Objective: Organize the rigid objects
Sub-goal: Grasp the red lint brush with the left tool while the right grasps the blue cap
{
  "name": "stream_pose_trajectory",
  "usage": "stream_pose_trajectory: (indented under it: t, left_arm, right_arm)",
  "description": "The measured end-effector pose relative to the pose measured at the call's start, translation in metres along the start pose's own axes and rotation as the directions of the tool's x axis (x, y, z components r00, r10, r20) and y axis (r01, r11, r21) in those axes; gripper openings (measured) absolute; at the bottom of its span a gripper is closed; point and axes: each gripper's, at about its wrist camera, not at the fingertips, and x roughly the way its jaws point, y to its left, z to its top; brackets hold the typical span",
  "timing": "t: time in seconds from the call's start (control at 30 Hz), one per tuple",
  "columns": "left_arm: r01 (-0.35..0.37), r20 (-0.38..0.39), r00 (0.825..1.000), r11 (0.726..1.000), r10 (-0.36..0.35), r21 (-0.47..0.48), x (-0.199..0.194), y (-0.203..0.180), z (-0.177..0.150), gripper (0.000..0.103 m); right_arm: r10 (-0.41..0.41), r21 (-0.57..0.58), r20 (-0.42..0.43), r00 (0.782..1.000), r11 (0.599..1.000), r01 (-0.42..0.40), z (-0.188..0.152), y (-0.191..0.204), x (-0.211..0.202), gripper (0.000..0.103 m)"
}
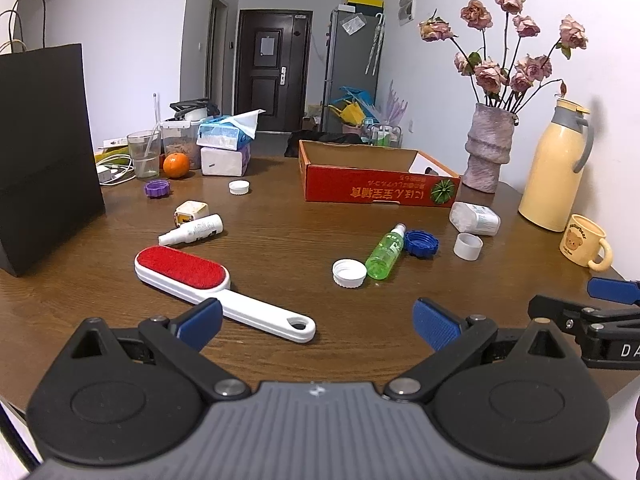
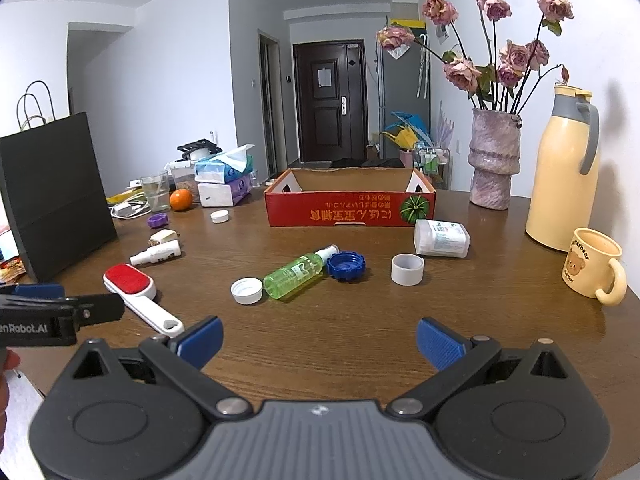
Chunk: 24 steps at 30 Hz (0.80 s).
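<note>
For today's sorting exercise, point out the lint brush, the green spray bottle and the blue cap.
lint brush (image 1: 181, 268): left wrist view, on its red pad.
green spray bottle (image 2: 294, 275): right wrist view, on its body.
blue cap (image 2: 345, 265): right wrist view, on its inside.

A black paper bag (image 1: 48, 152) stands at the desk's (image 1: 280, 216) left edge. Near it sit a glass (image 1: 143, 154), an orange (image 1: 176, 165) and stacked tissue packs (image 1: 226, 146). On the right stand a vase of dried roses (image 2: 494, 160), a yellow thermos (image 2: 564, 172) and a bear mug (image 2: 592, 266).
</note>
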Motion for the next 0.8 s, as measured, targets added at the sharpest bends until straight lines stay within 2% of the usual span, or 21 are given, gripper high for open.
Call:
stream_pose_trajectory:
  t: [0.8]
  left_arm:
    - [-0.059,-0.074,0.996,0.997,0.055,-0.055,0.059,0.032,0.017,0.103]
  right_arm:
    - [0.026,-0.004,-0.07,0.997,1.0,-0.026,0.02,0.008,0.071,0.103]
